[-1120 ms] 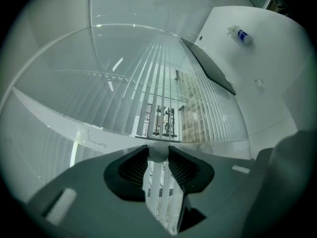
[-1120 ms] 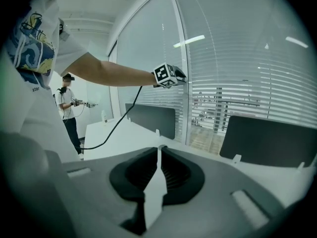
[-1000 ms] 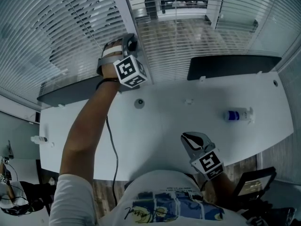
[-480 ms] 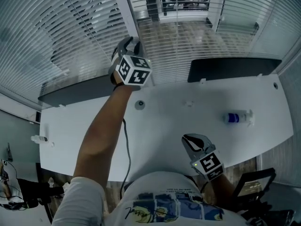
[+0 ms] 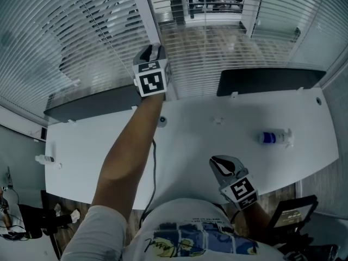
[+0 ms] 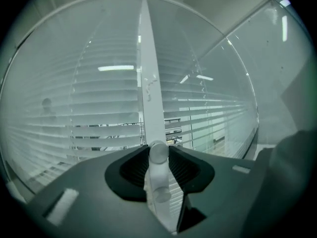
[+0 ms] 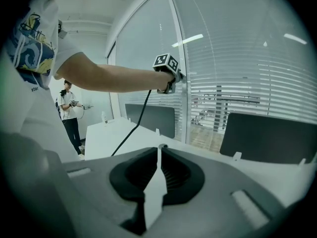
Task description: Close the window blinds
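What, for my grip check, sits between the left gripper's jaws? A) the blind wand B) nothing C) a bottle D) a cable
A: the left gripper view shows the left gripper with its jaws pressed on the white wand in front of the blinds.

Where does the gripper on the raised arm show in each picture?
Head view: left gripper, upper centre, against the blinds.
Left gripper view: left gripper, bottom centre, shut on white rod.
Right gripper view: left gripper, upper centre.
Shared: white window post.
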The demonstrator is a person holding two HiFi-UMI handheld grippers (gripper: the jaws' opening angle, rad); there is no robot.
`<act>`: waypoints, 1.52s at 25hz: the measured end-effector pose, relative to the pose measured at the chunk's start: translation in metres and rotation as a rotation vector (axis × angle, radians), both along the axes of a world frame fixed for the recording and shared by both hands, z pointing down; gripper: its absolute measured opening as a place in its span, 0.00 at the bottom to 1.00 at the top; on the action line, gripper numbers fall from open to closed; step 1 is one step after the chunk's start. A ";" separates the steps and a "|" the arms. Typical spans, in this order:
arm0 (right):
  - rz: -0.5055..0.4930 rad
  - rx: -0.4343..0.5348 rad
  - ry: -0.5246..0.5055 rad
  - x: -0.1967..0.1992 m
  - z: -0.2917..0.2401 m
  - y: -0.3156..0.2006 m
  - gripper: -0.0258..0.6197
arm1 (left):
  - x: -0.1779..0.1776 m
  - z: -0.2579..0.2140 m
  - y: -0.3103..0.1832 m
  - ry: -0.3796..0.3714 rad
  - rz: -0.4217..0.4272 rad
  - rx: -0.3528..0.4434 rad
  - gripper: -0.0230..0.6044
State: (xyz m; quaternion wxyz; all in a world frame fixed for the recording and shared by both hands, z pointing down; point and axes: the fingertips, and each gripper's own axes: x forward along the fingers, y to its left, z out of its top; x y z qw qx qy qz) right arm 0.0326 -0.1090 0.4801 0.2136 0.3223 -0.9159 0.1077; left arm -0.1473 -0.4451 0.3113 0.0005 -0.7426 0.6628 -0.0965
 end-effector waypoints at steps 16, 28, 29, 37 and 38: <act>0.010 0.013 0.000 0.004 -0.001 -0.006 0.06 | -0.003 0.009 0.010 -0.010 0.033 -0.019 0.32; -0.005 0.022 -0.012 0.003 0.001 -0.001 0.06 | 0.009 0.012 0.037 -0.530 0.129 0.015 0.31; -0.005 0.021 -0.012 0.004 0.001 -0.001 0.06 | 0.010 0.012 0.039 -0.577 0.134 0.022 0.31; -0.004 0.018 -0.020 0.009 0.006 0.004 0.06 | 0.018 0.017 0.028 -0.987 0.185 0.036 0.31; -0.004 0.020 -0.020 0.011 0.007 0.005 0.06 | 0.019 0.017 0.026 -1.044 0.188 0.040 0.31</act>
